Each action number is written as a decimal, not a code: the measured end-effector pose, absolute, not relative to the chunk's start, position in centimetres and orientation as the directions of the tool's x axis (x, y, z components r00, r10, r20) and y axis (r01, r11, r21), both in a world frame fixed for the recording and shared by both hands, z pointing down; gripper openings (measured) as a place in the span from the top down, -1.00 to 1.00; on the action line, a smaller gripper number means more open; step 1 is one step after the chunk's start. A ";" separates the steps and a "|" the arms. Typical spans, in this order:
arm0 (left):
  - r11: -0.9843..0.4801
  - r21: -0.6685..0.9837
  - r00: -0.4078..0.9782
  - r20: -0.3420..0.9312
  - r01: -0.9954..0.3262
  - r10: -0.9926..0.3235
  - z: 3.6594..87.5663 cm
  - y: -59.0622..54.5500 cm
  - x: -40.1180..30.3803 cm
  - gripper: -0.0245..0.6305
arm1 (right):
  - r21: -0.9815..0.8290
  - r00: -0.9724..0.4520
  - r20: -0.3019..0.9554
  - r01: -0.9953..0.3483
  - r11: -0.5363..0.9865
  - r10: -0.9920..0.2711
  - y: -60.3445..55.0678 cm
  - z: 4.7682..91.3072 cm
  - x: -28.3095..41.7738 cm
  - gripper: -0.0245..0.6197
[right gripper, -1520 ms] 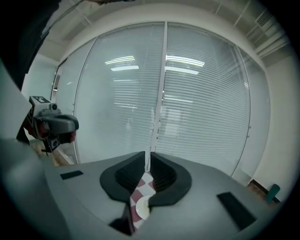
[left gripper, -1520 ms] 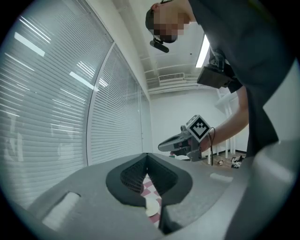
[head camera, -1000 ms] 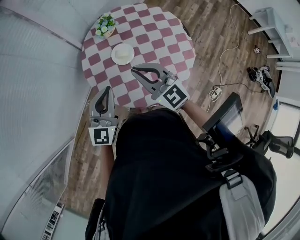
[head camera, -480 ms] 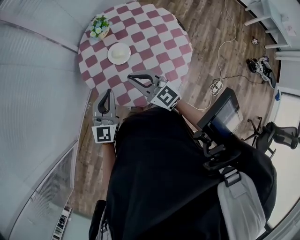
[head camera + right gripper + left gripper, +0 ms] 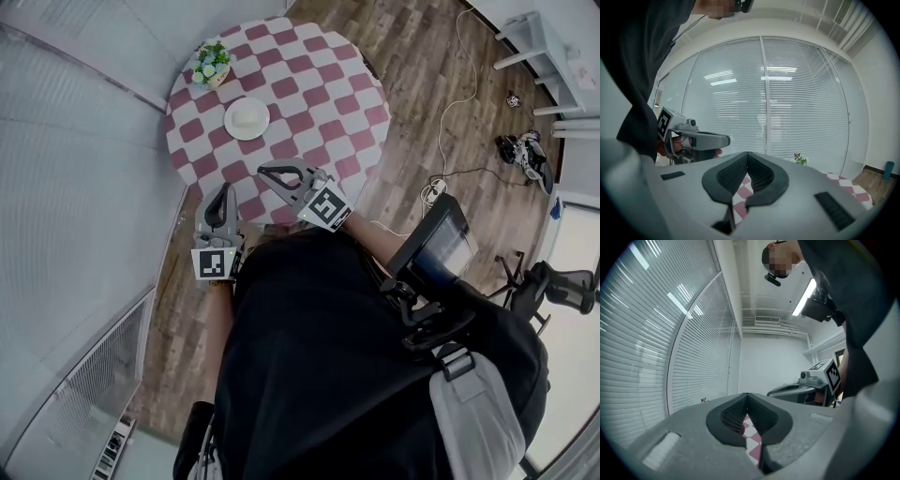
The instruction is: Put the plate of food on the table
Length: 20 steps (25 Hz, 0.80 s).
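Observation:
A white plate of food (image 5: 247,118) rests on the round table with a red-and-white checked cloth (image 5: 319,94). Neither gripper touches it. My right gripper (image 5: 265,170) hangs over the table's near edge, a short way from the plate, shut and empty. My left gripper (image 5: 223,190) is beside the table's near-left rim, also shut with nothing in it. In the left gripper view its jaws (image 5: 746,395) meet over a strip of checked cloth. The right gripper view shows the same closed jaws (image 5: 747,153), with the left gripper (image 5: 701,139) off to the side.
A small pot of flowers (image 5: 211,64) stands at the table's far-left edge. Slatted glass walls (image 5: 84,187) curve round the left. Cables (image 5: 441,178) lie on the wooden floor at right, near an office chair (image 5: 558,281) and white shelving (image 5: 544,47).
Both grippers have sunk and drawn back from the plate toward the table's near edge. The plate has stayed where it was on the cloth.

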<state>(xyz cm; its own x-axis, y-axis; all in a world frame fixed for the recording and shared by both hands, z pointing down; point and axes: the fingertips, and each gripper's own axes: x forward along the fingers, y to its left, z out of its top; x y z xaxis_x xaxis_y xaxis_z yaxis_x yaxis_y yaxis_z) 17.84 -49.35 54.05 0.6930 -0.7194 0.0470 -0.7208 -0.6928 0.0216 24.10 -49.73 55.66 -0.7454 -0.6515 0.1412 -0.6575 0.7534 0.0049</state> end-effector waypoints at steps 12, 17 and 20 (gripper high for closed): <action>-0.701 0.057 0.703 0.064 -0.711 -0.708 54.9 -48.4 18.1 0.94 | 0.030 -0.754 0.196 -0.634 0.772 -0.627 -49.3 56.6 23.0 0.90; -0.695 0.063 0.697 0.066 -0.717 -0.714 55.3 -48.1 17.5 0.94 | 0.020 -0.748 0.214 -0.640 0.769 -0.628 -49.4 57.2 22.9 0.90; -0.690 0.072 0.694 0.075 -0.720 -0.716 55.6 -47.6 17.2 0.94 | 0.020 -0.750 0.220 -0.635 0.772 -0.623 -49.3 57.4 22.6 0.90</action>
